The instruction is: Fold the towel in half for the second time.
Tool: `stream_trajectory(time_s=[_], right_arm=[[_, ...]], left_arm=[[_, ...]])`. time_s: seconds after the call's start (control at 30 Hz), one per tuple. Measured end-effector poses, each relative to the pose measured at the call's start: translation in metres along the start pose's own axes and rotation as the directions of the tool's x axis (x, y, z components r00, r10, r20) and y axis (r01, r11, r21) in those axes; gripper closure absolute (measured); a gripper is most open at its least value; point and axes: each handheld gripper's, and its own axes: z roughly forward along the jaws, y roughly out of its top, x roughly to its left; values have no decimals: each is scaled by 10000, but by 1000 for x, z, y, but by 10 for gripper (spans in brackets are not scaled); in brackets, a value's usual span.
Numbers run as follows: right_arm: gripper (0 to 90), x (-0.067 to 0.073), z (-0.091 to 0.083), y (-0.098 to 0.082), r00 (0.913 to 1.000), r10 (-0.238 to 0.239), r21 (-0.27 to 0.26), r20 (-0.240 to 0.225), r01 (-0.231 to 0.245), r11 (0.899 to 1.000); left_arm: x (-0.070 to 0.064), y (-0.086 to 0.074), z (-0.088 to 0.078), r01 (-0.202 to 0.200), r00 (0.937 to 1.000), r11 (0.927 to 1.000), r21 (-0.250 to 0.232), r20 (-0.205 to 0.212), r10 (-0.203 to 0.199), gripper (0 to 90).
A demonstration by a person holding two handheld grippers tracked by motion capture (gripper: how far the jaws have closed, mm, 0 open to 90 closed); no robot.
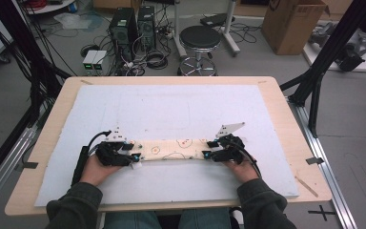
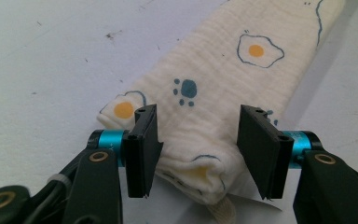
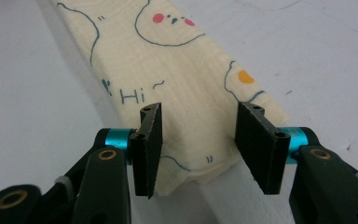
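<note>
While the person's forearms came in over the near edge of the counter (image 1: 286, 143), each hand kept its gripper low at one end of a folded cloth (image 1: 174, 149), which suggested a fold just laid down and let go. On the left gripper (image 2: 196, 149) the fingers (image 2: 142, 149) stood partly apart astride the cloth's end, their pads clear of the fabric, so nothing was gripped. The right gripper (image 3: 198, 151) stood the same way at the opposite end, fingers (image 3: 258, 147) spread to a middling width with the cloth's corner loose between them. That symmetry looked deliberate: both ends were set down together, so the strip would lie straight and flat.

The cloth lay as a long narrow band across the near middle of the white mat (image 1: 171, 109) covering the counter, running from one gripper to the other. It was a soft, crinkled cream muslin, folded into several layers, printed with fried eggs, a teal paw mark, outlined animal faces with pink cheeks and the word "Hi". Beyond the counter stood a black stool (image 1: 199, 40) and a cardboard box (image 1: 290, 24) on the floor.
</note>
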Motion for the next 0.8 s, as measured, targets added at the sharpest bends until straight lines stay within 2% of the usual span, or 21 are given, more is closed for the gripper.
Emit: stream_trajectory(time_s=[0.1,0.2,0.23,0.33,0.43,0.53,0.6,0.7,0.8], right_arm=[[488,0,0,0,10000,63,-35,-44,-63,10000],[463,1,-3,2,9996,167,-208,-232,-172,9996],[459,0,-5,3,9993,262,-273,-262,-269,9993],[453,-5,-16,11,9982,481,-862,-358,-511,9950],[459,-13,-22,19,9977,675,-924,-92,-681,9934],[492,-24,-20,25,9941,1078,-913,70,-1067,9901],[510,-30,-16,25,9897,1431,-871,-54,-1430,9859],[548,-38,-1,22,9834,1812,-265,-107,-1814,9830],[580,-39,9,21,9826,1850,178,-181,-1847,9826]], left_arm=[[-1,1,-1,-58,10000,10000,3,-17,58,467],[-1,2,-7,-13,10000,9996,-280,33,13,453],[0,3,-11,130,9999,9986,-506,108,-124,447],[6,7,-18,301,9995,9965,-777,34,-299,423],[14,10,-21,787,9968,9904,-1138,-8,-794,413],[22,9,-17,1199,9924,9875,-1024,-161,-1222,418],[27,8,-13,1416,9893,9862,-859,-244,-1441,436],[31,7,-6,1700,9848,9826,-747,-222,-1721,451],[34,5,0,1911,9811,9809,-350,-229,-1920,472]])
